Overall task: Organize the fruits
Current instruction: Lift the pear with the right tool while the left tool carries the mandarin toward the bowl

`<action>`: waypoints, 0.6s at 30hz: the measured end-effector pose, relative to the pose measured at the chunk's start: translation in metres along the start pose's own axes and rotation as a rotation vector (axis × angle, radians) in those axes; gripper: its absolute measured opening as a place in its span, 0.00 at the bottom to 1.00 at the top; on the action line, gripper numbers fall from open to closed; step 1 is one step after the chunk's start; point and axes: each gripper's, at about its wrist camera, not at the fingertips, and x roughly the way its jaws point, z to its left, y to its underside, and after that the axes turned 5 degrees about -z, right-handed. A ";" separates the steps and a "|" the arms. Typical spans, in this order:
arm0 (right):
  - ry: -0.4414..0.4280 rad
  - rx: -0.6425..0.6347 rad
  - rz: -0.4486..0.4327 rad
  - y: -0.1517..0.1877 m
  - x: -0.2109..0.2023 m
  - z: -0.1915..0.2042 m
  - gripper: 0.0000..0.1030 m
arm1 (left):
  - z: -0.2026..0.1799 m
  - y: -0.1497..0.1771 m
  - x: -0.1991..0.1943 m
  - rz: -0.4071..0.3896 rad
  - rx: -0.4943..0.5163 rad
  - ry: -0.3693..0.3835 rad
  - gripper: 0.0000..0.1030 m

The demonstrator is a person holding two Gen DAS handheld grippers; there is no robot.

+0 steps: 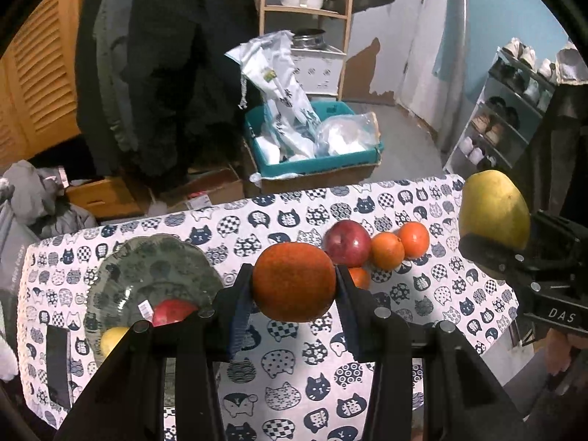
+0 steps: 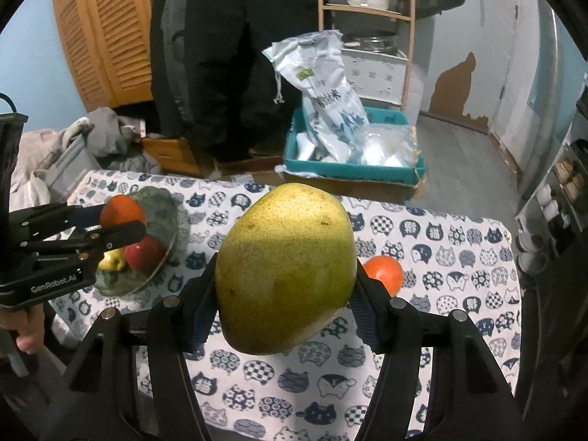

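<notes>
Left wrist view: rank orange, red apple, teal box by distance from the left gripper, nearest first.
1. orange: clamped in the left gripper.
2. red apple: on the cloth, just beyond, right.
3. teal box: on the floor past the table's far edge.

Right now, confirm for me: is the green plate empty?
No. In the left wrist view the green plate already holds a red apple and a yellow fruit.
</notes>
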 end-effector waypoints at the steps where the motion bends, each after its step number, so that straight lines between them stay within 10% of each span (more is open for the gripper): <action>1: -0.004 -0.003 -0.002 -0.002 0.000 0.002 0.62 | 0.002 0.000 -0.002 -0.004 -0.002 -0.004 0.43; 18: -0.081 -0.068 -0.012 -0.031 0.020 0.061 0.62 | 0.066 0.003 -0.028 -0.056 -0.096 -0.092 0.42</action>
